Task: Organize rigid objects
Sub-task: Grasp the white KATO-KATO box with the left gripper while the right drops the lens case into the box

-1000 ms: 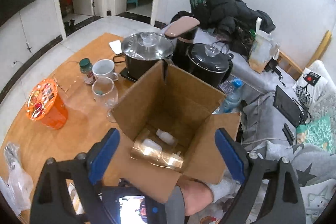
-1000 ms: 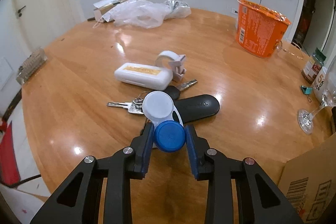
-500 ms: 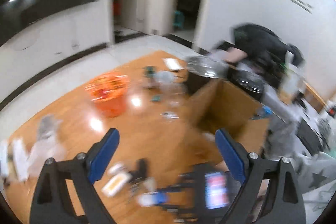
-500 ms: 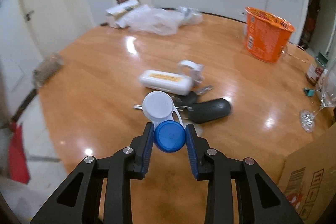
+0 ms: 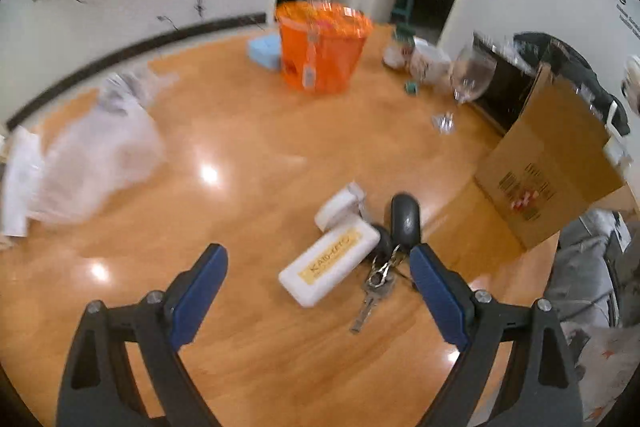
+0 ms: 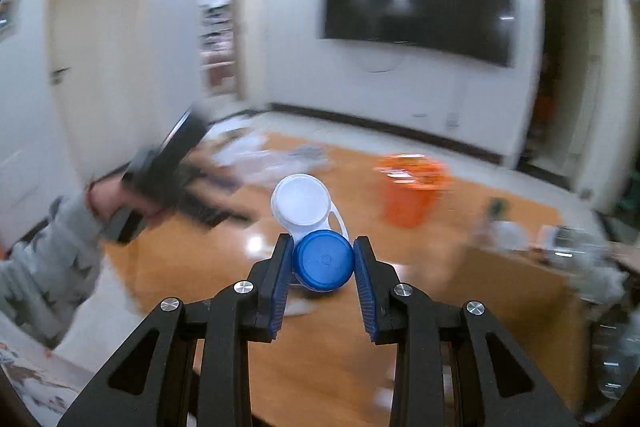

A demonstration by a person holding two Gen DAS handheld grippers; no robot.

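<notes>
Two grippers: right gripper (image 6: 323, 269) clamped on contact-lens case (image 6: 316, 235) by its blue cap only — could twist loose above table (image 6: 340, 367). Left gripper (image 5: 318, 291) spread wide over white box (image 5: 330, 263) and keys (image 5: 374, 287) — risks snagging both.

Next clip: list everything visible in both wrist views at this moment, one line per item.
table: one, glossy wood, under everything
white case: one, white with yellow label, table centre
keys: one bunch, silver, right of the white case
black pouch: one, black, behind the keys
small white holder: one, white, behind the white case
orange tub: one, orange, far side of table
wine glass: one, clear, right of the tub
cardboard box: one, brown, right edge
plastic bags: blurred heap, white, left side
television: one, black, wall
contact lens case: one, white and blue caps, held
left gripper: open, over the white case
right gripper: shut on blue cap
</notes>
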